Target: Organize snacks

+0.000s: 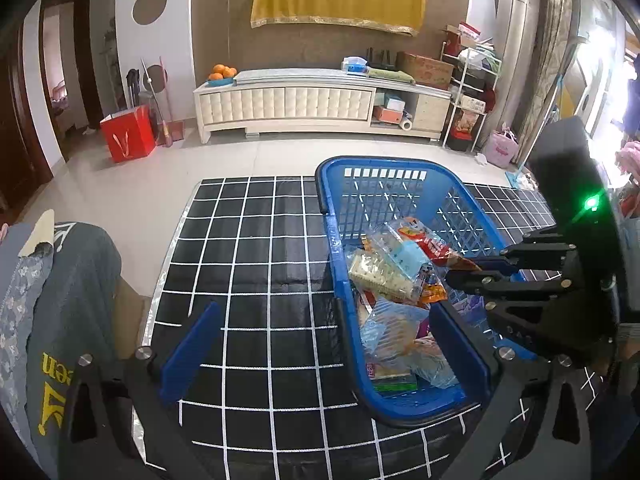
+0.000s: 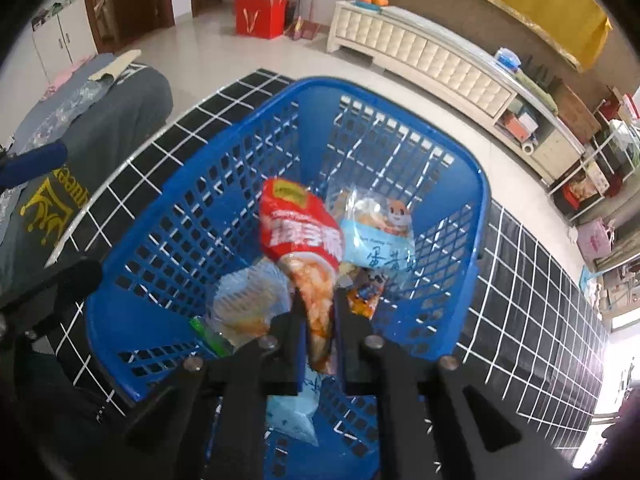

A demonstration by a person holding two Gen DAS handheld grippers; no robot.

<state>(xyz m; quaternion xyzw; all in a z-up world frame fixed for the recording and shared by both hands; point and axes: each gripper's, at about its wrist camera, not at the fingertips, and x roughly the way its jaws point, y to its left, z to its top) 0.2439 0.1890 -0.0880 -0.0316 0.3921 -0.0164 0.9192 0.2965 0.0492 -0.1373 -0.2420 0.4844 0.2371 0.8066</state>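
Checked tabletop [image 1: 260, 264] bears blue basket [image 2: 132, 248]; right gripper [image 2: 318, 320] pinches light, crinkly, crushable red snack bag [image 2: 300, 232] by its tail; left gripper [image 1: 320, 344] gapes wide, empty.

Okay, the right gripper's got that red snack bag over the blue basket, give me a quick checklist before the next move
1. Right gripper shut on the red snack bag: ok, fingers pinch its clear lower end.
2. Bag above the blue basket: ok.
3. Bag free of the other packets, such as the light blue packet: cannot tell.
4. Left gripper open and holding nothing: ok.
5. Left gripper clear of the basket: not ok, one finger is at the basket's near end.
6. Basket sitting on the black grid mat: ok.
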